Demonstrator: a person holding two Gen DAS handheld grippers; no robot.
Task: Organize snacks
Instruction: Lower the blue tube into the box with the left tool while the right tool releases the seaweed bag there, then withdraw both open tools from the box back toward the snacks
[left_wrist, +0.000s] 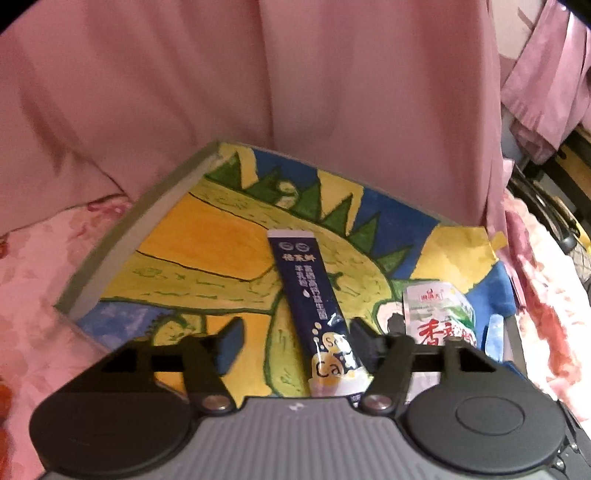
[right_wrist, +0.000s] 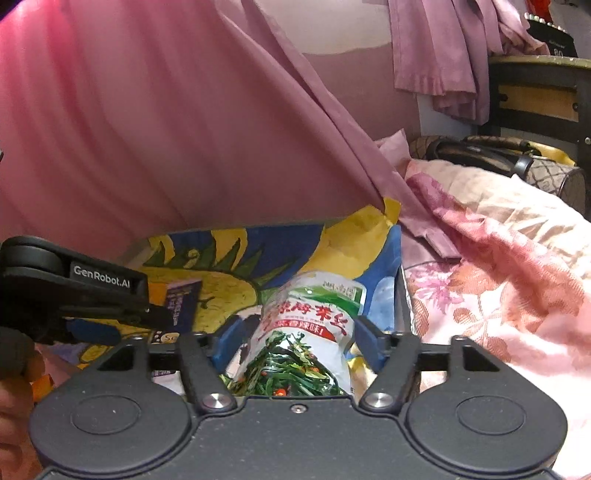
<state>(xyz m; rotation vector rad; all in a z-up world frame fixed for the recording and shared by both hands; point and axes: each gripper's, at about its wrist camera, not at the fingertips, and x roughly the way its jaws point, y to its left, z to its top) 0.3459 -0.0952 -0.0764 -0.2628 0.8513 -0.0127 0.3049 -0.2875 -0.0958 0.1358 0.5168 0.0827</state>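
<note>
Painted tray (left_wrist: 122, 236) | navy sachet (left_wrist: 314, 299) lies lengthwise, pointing away | both jaws spread, gripping nothing

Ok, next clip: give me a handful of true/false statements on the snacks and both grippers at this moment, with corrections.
1. The long dark-blue sachet lies flat on the painted dinosaur board. True.
2. The left gripper is clamped shut on the sachet. False: its jaws stand apart, and the sachet lies between them.
3. The white-and-green snack packet with red lettering sits between the fingers of the right gripper. True.
4. The snack packet lies on the sachet's left in the left wrist view. False: it lies on its right.
5. A pink curtain hangs behind the board. True.
</note>
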